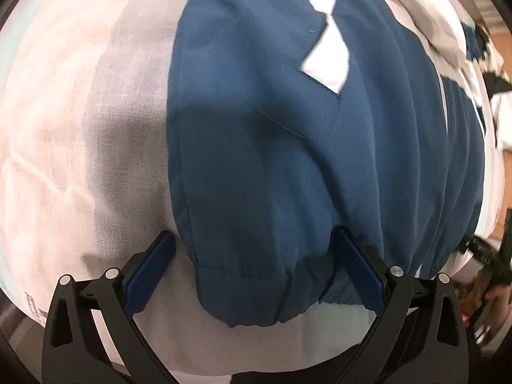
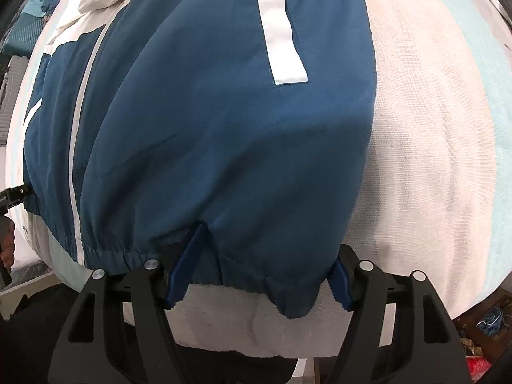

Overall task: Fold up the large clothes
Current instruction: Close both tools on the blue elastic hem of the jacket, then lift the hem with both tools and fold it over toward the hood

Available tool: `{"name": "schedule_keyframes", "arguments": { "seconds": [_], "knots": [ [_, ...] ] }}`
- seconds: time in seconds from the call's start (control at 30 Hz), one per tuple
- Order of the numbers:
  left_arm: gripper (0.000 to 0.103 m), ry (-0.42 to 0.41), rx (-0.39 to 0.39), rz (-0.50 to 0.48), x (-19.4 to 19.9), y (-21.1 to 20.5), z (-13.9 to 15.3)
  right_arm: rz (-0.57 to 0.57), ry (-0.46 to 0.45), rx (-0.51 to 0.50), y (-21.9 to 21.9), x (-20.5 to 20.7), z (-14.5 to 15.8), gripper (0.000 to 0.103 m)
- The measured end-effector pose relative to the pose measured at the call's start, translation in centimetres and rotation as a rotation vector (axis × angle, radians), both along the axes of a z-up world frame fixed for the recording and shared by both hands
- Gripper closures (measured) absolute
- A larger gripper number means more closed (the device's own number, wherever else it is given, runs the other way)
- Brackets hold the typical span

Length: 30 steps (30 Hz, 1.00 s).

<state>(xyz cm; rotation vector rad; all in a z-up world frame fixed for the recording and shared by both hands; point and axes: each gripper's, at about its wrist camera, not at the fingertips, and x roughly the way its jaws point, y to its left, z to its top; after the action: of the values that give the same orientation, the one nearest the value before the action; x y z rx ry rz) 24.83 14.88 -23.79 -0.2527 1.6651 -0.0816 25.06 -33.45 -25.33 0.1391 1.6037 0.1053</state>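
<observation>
Both pairs of fingers stood apart: the left gripper [image 1: 252, 268] straddled one hem corner of the blue jacket [image 1: 288, 160], and the right gripper [image 2: 259, 265] straddled the other, pads not visibly pressing. The jacket lay spread flat on a pale cloth [image 2: 432, 160] with white stripes [image 2: 281, 32] showing.

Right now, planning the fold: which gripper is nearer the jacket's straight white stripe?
Right: the right gripper straddles the hem directly below the stripe; left gripper straddles the hem's opposite corner.
</observation>
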Motion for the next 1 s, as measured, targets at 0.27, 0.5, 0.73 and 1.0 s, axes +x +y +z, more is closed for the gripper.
{"name": "schedule_keyframes", "arguments": {
  "seconds": [0.27, 0.5, 0.73, 1.0],
  "knots": [
    [0.045, 0.034, -0.019, -0.011, 0.1, 0.8, 0.6, 0.013, 0.024, 0.006, 0.7, 1.3, 0.6, 0.062],
    [0.085, 0.022, -0.028, -0.125, 1.1, -1.3, 2.7, 0.042, 0.034, 0.008, 0.7, 3.4, 2.1, 0.084],
    [0.093, -0.002, -0.028, -0.153, 1.5, -3.2, 4.1, -0.026, 0.065, 0.068, -0.6, 4.8, 3.4, 0.090],
    [0.094, -0.034, -0.019, -0.188, 1.1, -3.0, 6.0, -0.022, 0.057, 0.061, -1.9, 5.9, 4.0, 0.091]
  ]
}}
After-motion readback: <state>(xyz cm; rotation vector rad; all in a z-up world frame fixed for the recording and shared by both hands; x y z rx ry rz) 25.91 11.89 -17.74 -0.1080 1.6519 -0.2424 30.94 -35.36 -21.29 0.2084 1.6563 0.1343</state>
